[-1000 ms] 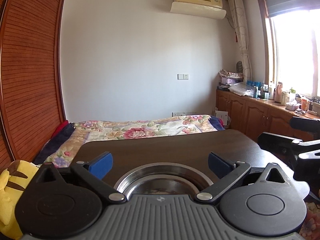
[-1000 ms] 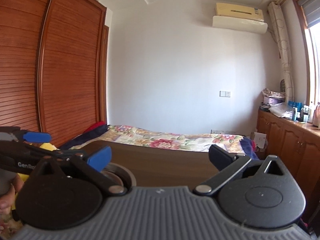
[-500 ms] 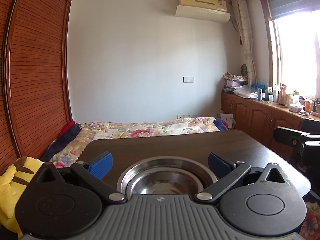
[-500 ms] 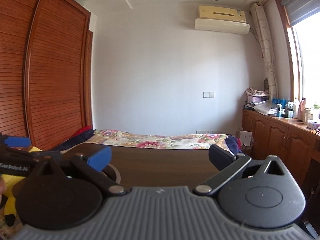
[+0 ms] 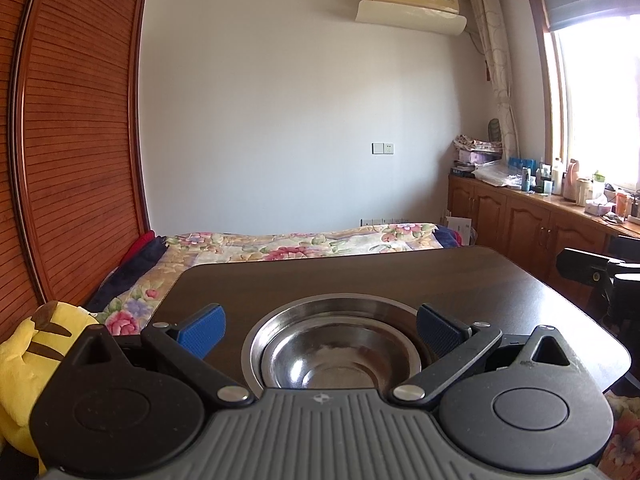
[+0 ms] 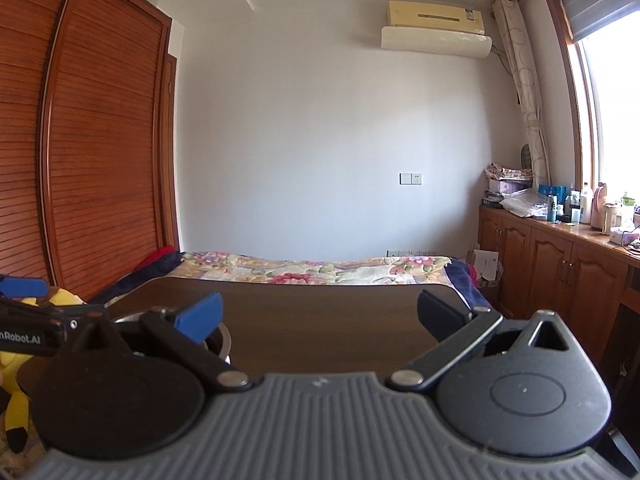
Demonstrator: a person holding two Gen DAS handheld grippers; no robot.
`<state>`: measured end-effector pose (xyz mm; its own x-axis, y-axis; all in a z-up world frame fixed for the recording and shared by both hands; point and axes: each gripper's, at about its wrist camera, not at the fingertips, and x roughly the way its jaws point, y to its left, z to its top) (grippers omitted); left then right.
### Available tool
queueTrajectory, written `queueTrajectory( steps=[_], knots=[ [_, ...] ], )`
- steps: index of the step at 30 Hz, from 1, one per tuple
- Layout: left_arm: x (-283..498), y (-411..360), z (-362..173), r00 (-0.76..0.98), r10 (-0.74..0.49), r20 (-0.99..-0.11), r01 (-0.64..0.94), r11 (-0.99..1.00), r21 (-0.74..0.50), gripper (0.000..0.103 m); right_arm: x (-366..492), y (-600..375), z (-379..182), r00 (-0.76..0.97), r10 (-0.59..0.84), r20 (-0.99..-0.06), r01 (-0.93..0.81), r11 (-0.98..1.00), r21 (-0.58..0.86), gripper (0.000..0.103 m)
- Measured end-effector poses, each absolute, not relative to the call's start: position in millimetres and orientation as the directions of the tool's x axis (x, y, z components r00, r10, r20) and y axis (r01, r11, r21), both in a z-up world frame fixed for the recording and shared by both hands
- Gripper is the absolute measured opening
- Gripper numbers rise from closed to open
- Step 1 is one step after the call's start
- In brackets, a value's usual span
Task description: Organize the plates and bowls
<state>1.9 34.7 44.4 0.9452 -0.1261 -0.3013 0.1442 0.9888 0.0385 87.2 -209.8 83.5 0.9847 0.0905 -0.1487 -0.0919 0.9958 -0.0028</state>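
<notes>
Left gripper [image 5: 320, 330] hangs wide open and empty astride the bowl [image 5: 335, 350], likely lining up a grasp; right gripper [image 6: 320, 316], equally open, waits beside the bowl.

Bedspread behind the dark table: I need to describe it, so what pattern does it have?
The bedspread has a multicoloured floral print, pink and red flowers on a pale ground; clearest in the left wrist view.

One steel bowl [image 5: 335, 350], two grippers.
</notes>
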Motion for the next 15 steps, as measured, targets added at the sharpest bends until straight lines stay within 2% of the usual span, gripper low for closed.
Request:
queueTrajectory(
  steps=[15],
  knots=[
    [3.0, 34.1, 44.4, 0.946, -0.125, -0.298, 0.143, 0.989, 0.038, 0.103, 84.8, -214.8, 83.0, 0.984, 0.089, -0.151, -0.090, 0.996, -0.001, 0.103]
  ],
)
